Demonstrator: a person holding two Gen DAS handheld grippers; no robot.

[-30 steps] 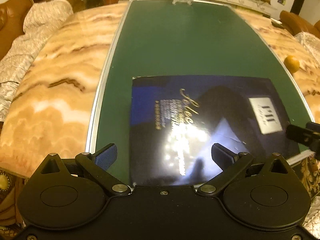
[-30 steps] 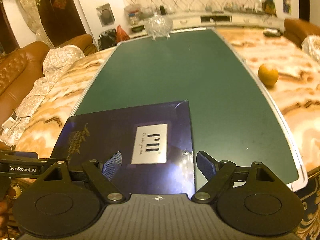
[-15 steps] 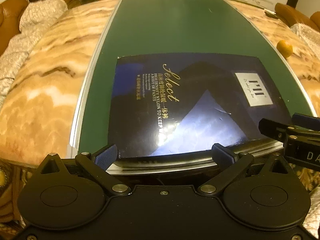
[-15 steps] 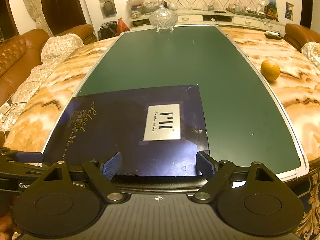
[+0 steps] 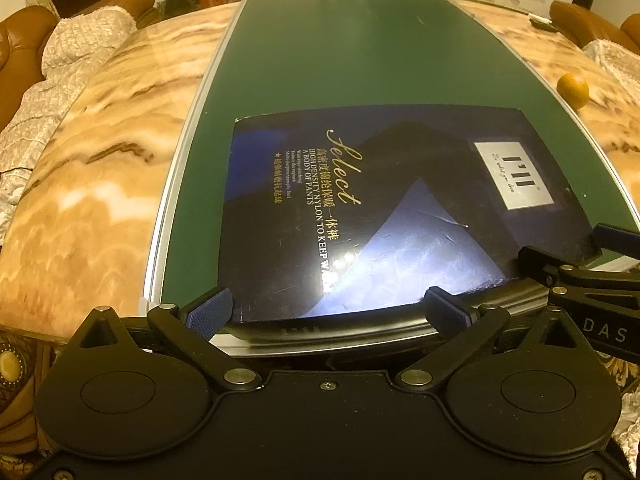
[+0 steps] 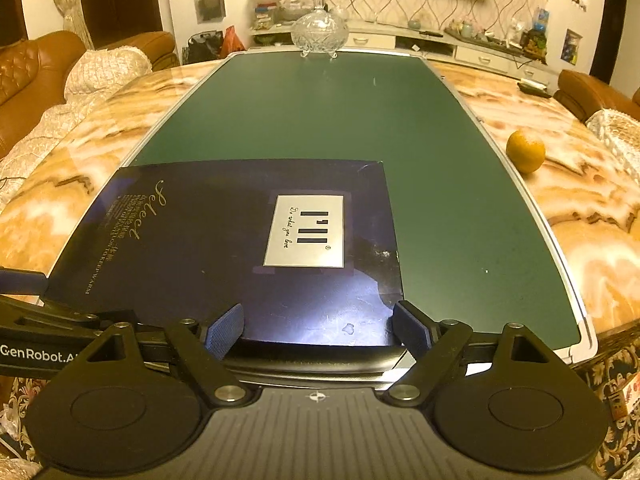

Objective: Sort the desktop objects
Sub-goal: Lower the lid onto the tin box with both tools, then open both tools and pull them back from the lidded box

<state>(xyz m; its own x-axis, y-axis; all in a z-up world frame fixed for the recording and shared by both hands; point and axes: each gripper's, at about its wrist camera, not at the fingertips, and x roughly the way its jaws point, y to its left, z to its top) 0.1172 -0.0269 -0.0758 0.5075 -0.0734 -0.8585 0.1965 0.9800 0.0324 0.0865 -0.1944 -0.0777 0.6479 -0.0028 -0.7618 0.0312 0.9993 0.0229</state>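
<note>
The dark blue flat box (image 5: pixel 372 216) lies on the green mat (image 5: pixel 360 60) at the near edge of the bench (image 5: pixel 100 152), slightly overhanging it. It looks light, stiff and glossy, so likely slippery; the near edge is the natural hold. The left gripper (image 5: pixel 328 310) and right gripper (image 6: pixel 318 330) both stand released, jaws straddling that edge. Open mat stretches far; an orange (image 6: pixel 525 151) sits right, a glass bowl (image 6: pixel 319 32) far.

Open green mat beyond the box

The flat dark box (image 6: pixel 224 248) fills the near end of the green mat (image 6: pixel 312 120); the far stretch is bare up to a glass bowl (image 6: pixel 319 32), with an orange (image 6: pixel 525 151) off its right edge.
</note>
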